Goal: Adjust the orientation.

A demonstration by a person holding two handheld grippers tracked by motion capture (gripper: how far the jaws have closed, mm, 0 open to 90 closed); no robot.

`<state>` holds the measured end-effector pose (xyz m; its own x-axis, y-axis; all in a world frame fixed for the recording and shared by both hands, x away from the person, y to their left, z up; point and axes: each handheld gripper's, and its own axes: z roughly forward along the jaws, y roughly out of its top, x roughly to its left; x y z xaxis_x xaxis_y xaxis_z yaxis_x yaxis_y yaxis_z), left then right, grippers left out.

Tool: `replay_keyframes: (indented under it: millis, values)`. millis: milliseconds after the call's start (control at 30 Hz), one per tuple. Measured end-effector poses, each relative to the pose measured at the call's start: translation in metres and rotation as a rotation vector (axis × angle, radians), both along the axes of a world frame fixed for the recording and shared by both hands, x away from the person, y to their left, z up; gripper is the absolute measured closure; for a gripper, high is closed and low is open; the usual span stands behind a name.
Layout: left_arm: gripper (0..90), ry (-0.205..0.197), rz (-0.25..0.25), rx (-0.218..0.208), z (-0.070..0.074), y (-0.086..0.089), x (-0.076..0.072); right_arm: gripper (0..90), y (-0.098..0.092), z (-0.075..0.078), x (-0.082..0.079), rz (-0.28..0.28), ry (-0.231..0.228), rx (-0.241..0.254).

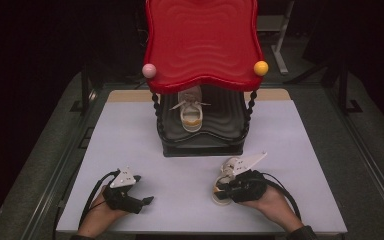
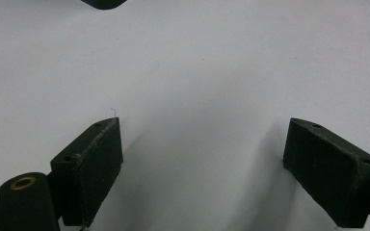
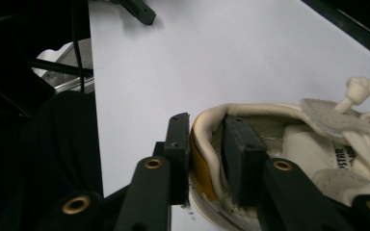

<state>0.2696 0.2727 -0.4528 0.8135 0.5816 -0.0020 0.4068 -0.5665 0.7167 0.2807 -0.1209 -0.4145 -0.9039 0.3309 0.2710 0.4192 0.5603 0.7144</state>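
Right tool (image 3: pixel 206 159) clamped on heel collar of sneaker (image 3: pixel 318 144) at table's (image 1: pixel 130 150) 5 o'clock, probably for lifting. Matching sneaker (image 1: pixel 191 114) shelved at 12 o'clock. Left tool (image 2: pixel 202 173) wide open, idle.

1. The high view is dim at its edges, near black in the upper corners, while the table (image 1: pixel 130 130) is evenly lit from above.
2. The red tray (image 1: pixel 202 42) shows soft glare.
3. In the left gripper view, soft shadows spread at the bottom; focus is slightly blurred.
4. The right gripper view is dark at left.
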Motion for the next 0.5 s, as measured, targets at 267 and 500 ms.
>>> replay_keyframes:
  millis: [267, 500]
  values:
    - [13.3, 0.000, 0.000, 0.000, 0.000, 0.000, 0.000, 78.3, 0.006, 0.005, -0.010, 0.040, -0.050, -0.050]
    - [13.3, 0.000, 0.000, 0.001, 0.000, 0.000, 0.000, 78.2, 0.016, 0.016, -0.024, 0.097, -0.066, -0.049]
